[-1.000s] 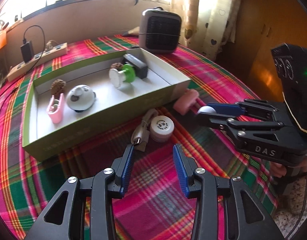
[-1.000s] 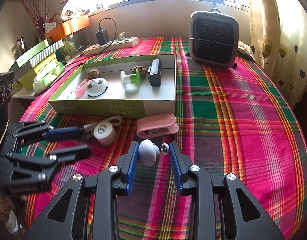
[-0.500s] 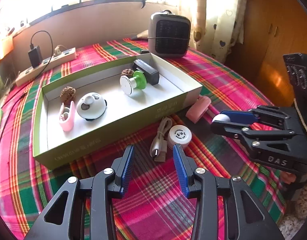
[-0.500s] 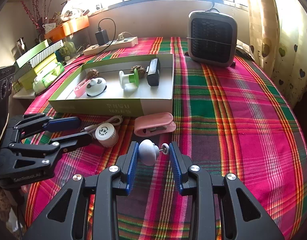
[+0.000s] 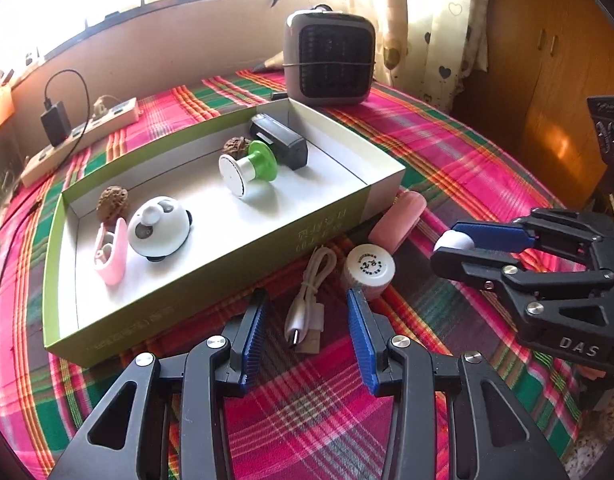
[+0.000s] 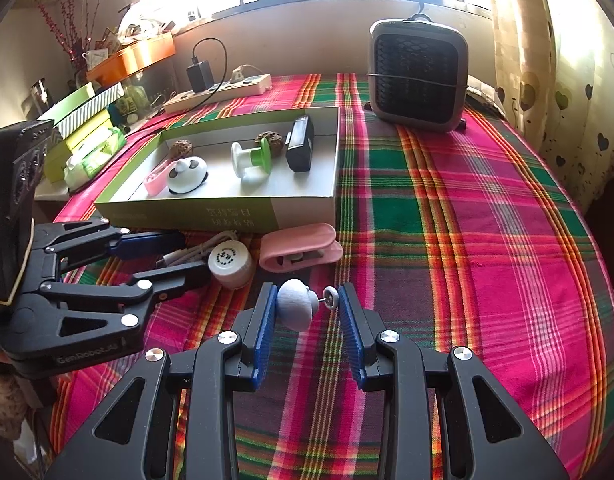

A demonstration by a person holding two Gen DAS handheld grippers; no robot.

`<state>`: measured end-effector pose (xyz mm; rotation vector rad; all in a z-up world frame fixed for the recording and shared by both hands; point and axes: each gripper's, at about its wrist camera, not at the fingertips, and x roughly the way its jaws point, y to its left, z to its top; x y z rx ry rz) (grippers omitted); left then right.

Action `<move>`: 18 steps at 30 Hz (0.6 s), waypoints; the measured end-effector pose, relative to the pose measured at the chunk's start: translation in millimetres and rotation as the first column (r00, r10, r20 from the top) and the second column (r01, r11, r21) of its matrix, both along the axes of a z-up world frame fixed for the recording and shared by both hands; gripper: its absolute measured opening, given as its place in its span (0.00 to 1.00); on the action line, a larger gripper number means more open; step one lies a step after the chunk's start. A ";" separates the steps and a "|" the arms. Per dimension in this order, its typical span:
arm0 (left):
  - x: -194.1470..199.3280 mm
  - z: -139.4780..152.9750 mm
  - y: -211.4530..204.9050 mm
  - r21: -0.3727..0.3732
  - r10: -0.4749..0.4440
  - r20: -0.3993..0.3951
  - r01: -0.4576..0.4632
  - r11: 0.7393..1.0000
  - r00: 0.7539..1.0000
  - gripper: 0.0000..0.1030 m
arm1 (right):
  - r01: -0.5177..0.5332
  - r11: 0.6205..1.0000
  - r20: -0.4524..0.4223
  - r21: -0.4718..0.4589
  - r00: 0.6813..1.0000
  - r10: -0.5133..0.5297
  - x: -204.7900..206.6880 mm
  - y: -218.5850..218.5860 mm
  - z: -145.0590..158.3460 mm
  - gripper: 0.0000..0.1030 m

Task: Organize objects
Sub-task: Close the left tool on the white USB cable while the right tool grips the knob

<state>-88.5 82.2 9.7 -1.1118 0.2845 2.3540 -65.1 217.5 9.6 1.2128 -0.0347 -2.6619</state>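
From the left wrist, the left gripper [image 5: 307,316] has moved closer to the white coiled cable [image 5: 307,304] on the plaid counter [image 5: 447,152], jaws wide, empty, straddling it beside a round white cap [image 5: 369,266] and the green cardboard box [image 5: 211,248]. From the right wrist, the right gripper [image 6: 305,306] is unmoved, jaws narrow, clamping a smooth white knob [image 6: 295,304] near a pink clip [image 6: 301,246].

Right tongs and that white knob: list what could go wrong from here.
1. The right tongs pinch the white knob only at their tips, end to end across its thin pin, so it could pivot or pop out.
2. The open left tongs straddle the coiled cable, with the round white cap beside one finger; closing may nudge the cap or catch a single loop.
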 end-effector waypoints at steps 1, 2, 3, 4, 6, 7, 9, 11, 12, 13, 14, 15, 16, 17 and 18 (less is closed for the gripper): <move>0.1 0.2 0.8 0.000 0.000 0.000 0.000 1.000 1.000 0.37 | 0.001 1.000 0.001 -0.001 1.000 -0.001 -0.3 0.3 -0.2 0.32; -0.2 0.1 1.3 0.002 0.000 0.002 0.000 1.000 1.000 0.37 | 0.001 1.000 0.002 -0.003 1.000 -0.001 -0.6 0.8 -0.7 0.32; -0.3 0.3 1.4 0.002 0.003 0.002 -0.003 1.000 1.000 0.36 | 0.002 1.000 0.004 -0.003 1.000 -0.002 -0.8 1.2 -1.2 0.32; -0.4 0.4 1.3 0.001 0.007 0.001 -0.007 1.000 1.000 0.34 | 0.002 1.000 0.005 -0.001 1.000 -0.002 -1.1 1.6 -1.7 0.32; -0.2 0.5 1.1 -0.005 0.017 -0.002 -0.017 1.000 1.000 0.31 | 0.004 1.000 0.012 -0.006 1.000 -0.004 -2.0 2.7 -2.7 0.32; -0.4 0.4 0.8 -0.007 0.021 -0.004 -0.021 1.000 1.000 0.29 | 0.004 1.000 0.012 -0.007 1.000 -0.004 -2.0 3.0 -2.8 0.32; -0.4 0.4 0.9 -0.012 0.027 -0.006 -0.027 1.000 1.000 0.26 | 0.003 1.000 0.012 -0.007 1.000 -0.003 -2.2 3.2 -2.8 0.32; -0.3 0.5 0.9 -0.019 0.034 -0.010 -0.034 0.999 0.999 0.23 | 0.001 1.000 0.015 -0.008 1.000 0.000 -2.4 3.0 -3.2 0.32; -0.6 0.6 0.8 -0.020 0.035 -0.011 -0.036 0.999 0.999 0.22 | 0.000 1.000 0.017 -0.008 1.000 0.000 -2.6 3.0 -3.5 0.32; -0.6 0.6 0.6 -0.020 0.037 -0.012 -0.037 0.999 0.999 0.20 | 0.001 1.000 0.018 -0.008 1.000 -0.001 -2.7 2.9 -3.8 0.32; -0.7 0.5 0.6 -0.022 0.039 -0.012 -0.039 0.999 0.999 0.19 | 0.002 1.000 0.020 -0.009 1.000 -0.002 -2.9 3.3 -4.1 0.32; -0.7 0.5 0.6 -0.025 0.041 -0.014 -0.041 0.999 0.999 0.18 | 0.003 1.000 0.022 -0.010 1.000 -0.003 -3.2 3.7 -4.5 0.32; -0.5 0.4 0.8 -0.027 0.042 -0.015 -0.042 0.999 0.999 0.18 | 0.004 1.000 0.025 -0.010 1.000 -0.004 -3.4 4.0 -5.0 0.32; -0.3 0.4 0.9 -0.028 0.043 -0.016 -0.043 0.999 0.999 0.18 | 0.004 1.000 0.026 -0.011 1.000 -0.004 -3.6 4.1 -5.1 0.32; 0.1 0.3 1.0 -0.028 0.044 -0.017 -0.045 0.999 0.999 0.17 | 0.004 1.000 0.026 -0.011 1.000 -0.004 -3.6 4.1 -5.2 0.32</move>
